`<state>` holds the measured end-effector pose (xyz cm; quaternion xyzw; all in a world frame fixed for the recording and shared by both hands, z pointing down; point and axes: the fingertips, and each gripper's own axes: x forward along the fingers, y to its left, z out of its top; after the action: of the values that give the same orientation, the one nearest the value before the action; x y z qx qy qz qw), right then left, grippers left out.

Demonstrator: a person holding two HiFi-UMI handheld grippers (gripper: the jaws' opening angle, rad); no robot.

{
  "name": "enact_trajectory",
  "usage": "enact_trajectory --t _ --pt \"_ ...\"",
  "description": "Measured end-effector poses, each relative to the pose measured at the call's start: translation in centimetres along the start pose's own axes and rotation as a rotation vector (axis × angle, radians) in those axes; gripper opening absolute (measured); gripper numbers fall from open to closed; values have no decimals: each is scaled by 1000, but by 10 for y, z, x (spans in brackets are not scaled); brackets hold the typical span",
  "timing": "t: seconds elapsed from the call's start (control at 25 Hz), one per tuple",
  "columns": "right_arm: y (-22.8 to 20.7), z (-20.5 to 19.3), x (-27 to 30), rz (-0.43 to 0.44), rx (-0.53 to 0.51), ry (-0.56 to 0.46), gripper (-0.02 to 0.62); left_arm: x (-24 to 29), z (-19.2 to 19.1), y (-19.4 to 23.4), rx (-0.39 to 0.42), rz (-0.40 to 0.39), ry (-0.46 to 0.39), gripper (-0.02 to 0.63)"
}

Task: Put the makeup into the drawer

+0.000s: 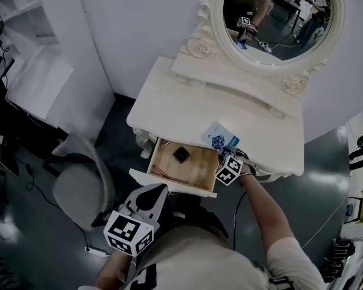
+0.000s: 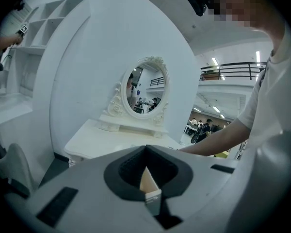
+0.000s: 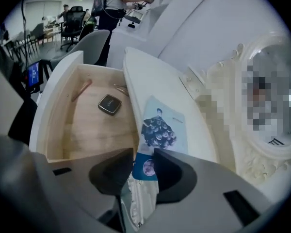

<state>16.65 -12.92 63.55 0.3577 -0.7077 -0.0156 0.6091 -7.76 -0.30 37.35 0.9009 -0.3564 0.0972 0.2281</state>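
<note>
Grey chair (image 1: 78,186) seen at far left, beside the desk (image 1: 187,101). Left gripper (image 2: 145,150) noted at the front panel of the open drawer (image 1: 190,173), jaws drawn narrow onto the panel's edge. A dark square compact (image 1: 181,154) is found lying inside the drawer on its wooden floor. Just right of the drawer, a pale blue makeup packet (image 1: 220,139) is seen flat on the desk's front edge; its near end is clamped in the right gripper (image 3: 143,155). Oval mirror (image 1: 275,17) stands behind.
</note>
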Motion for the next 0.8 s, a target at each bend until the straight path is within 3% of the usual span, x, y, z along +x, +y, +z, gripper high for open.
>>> enact_trajectory --t 0.24,0.36,0.44,0.8 --pt "3 -4 -2 -50 -70 7 131 1 -1 -4 15 -9 10 55" --pt "4 -2 -7 -60 -84 -11 55 2 0 -5 22 -16 9 55" --pt "3 -2 -9 -60 -81 -19 37 3 0 -5 20 -19 9 55" --pt "-2 22 -31 44 119 -75 26 -3 5 4 8 -11 -13 55"
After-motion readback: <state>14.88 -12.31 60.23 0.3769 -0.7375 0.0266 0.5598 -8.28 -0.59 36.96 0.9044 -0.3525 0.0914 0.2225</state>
